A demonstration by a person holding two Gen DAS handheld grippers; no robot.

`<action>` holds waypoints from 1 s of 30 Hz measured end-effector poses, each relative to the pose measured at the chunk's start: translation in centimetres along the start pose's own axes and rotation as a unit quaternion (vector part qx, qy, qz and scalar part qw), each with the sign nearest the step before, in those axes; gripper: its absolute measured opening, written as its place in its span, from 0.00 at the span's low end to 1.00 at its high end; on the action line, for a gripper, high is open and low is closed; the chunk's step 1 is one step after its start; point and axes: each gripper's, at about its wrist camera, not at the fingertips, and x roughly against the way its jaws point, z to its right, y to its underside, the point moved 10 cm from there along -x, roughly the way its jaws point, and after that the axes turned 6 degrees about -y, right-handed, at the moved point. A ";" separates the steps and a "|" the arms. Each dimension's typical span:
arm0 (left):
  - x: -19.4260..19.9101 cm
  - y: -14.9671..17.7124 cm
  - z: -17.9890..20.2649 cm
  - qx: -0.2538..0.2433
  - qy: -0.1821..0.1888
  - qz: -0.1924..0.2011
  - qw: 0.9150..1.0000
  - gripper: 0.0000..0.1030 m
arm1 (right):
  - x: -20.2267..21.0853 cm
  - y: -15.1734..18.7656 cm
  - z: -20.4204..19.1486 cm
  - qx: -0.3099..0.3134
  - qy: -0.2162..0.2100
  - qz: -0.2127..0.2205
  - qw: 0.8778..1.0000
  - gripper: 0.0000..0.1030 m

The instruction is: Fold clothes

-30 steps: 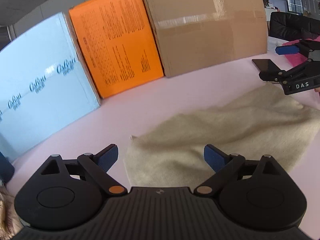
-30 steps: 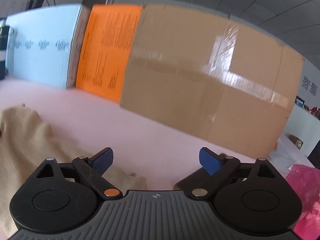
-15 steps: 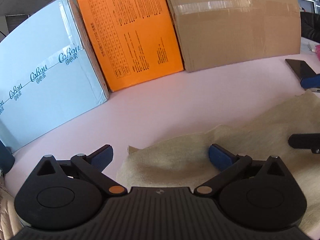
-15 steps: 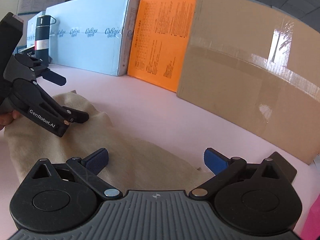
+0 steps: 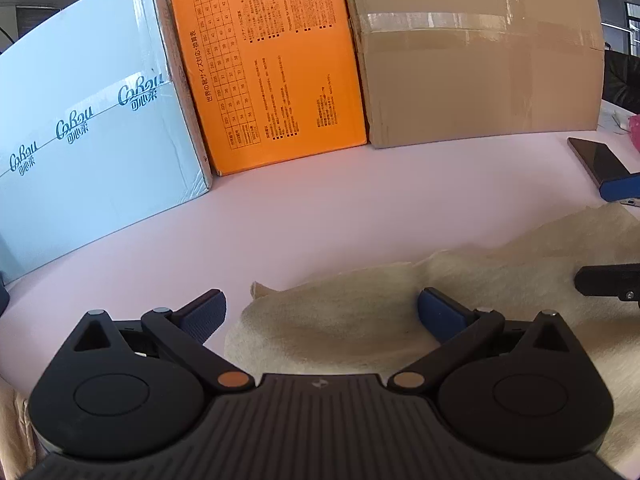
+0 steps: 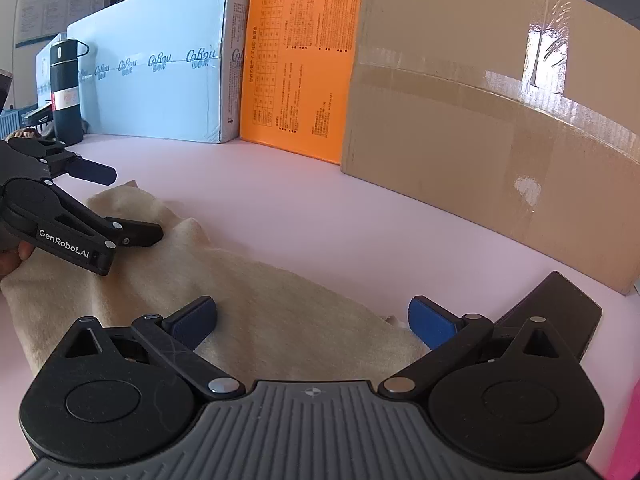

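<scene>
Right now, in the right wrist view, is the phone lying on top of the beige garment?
No, the phone lies on the bare pink table, beside the beige garment's edge.

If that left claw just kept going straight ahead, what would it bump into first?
Probably the beige cloth lying between the open left gripper's fingers; past it comes bare pink table, then the orange box.
</scene>
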 end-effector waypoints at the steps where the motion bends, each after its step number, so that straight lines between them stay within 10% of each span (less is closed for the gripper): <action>1: -0.1 0.0 -0.1 0.004 0.004 -0.002 1.000 1.00 | 0.0 0.0 0.0 0.000 0.000 0.001 1.000 1.00; 14: 0.4 -0.4 -2.9 0.054 0.056 -0.019 0.997 1.00 | 5.5 -1.3 2.0 -0.062 0.013 0.141 0.988 1.00; 21: 1.6 0.3 -7.9 0.160 0.156 -0.053 0.973 1.00 | 6.2 4.0 4.9 -0.322 -0.117 0.026 0.939 1.00; 24: 1.2 1.6 -8.2 0.187 0.187 -0.097 0.960 1.00 | 7.1 4.8 5.3 -0.351 -0.151 0.018 0.924 1.00; 30: 1.1 1.6 -4.2 0.144 0.217 -0.078 0.962 1.00 | 5.8 4.1 5.7 -0.353 -0.205 -0.015 0.913 1.00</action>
